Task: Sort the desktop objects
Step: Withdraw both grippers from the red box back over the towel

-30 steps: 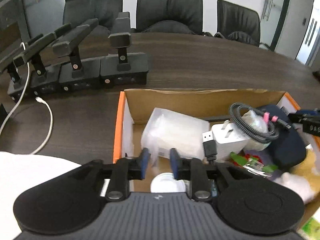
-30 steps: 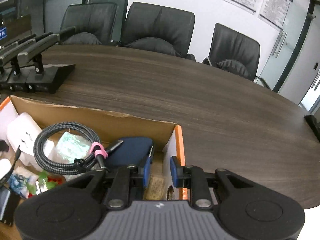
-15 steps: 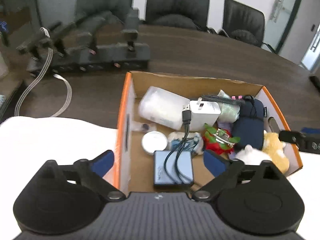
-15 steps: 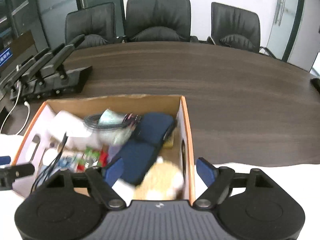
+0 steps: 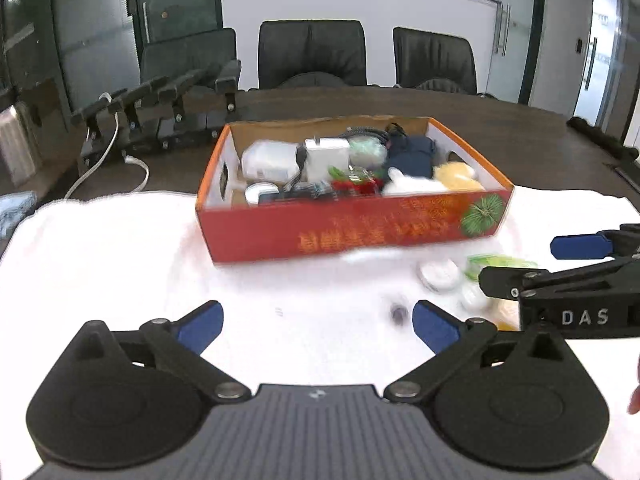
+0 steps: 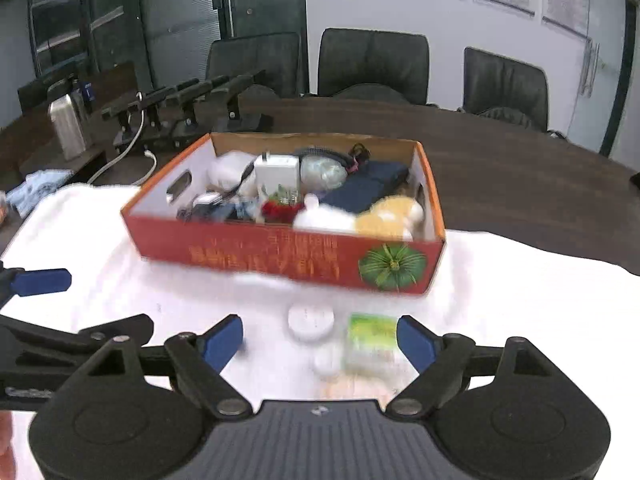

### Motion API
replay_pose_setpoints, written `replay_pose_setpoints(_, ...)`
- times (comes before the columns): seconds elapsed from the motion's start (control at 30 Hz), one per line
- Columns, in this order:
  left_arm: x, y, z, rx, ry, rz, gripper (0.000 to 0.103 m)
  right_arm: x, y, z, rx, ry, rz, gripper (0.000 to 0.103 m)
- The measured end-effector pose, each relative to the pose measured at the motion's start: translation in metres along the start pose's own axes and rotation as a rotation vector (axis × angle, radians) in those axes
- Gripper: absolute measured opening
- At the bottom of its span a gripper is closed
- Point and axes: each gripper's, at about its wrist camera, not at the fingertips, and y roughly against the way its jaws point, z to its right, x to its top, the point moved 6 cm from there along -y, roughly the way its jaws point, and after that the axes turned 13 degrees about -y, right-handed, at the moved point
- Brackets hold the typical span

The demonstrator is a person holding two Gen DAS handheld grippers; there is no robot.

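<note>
A red-orange cardboard box (image 5: 352, 232) (image 6: 280, 252) sits on a white cloth, holding a white charger (image 5: 326, 156), a dark blue pouch (image 5: 412, 156), cables, a plush toy (image 6: 384, 216) and other small items. In front of it lie a white round tin (image 6: 311, 320), a green packet (image 6: 370, 336) and a small dark object (image 5: 398, 314). My left gripper (image 5: 316, 324) is open and empty above the cloth. My right gripper (image 6: 320, 340) is open and empty, just short of the tin and packet.
The white cloth (image 5: 100, 248) covers the near end of a dark wooden table (image 6: 500, 168). A row of black stands with a white cable (image 5: 160, 120) is at the back left, near a metal flask (image 6: 70, 128). Black chairs line the far side.
Both grippers opened wide and pulled back and up out of the box. They now hover over the cloth in front of it, with small items showing there.
</note>
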Motion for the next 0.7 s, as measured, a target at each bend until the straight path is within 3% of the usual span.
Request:
replay_pose_setpoints(0.3, -0.070, 0.049, 0.024, 0.023, 0.023, 0.083, 0.103, -0.084, 0.052, 0.009, 0.063, -0.015, 0.051, 0.084)
replay_pose_setpoints(0.43, -0.111, 0.077, 0.043, -0.009, 0.012, 0.135, 0.103, -0.127, 0.073, 0.011, 0.089, 0.002, 0.078, 0.085)
replay_pose_setpoints(0.6, -0.155, 0.091, 0.054, -0.040, 0.033, 0.143, 0.103, -0.176, 0.094, 0.006, 0.085, 0.055, 0.103, 0.086)
replay_pose_setpoints(0.7, -0.172, 0.088, 0.057, 0.007, 0.001, 0.121, 0.103, -0.196, 0.093, 0.006, 0.064, 0.068, 0.095, 0.087)
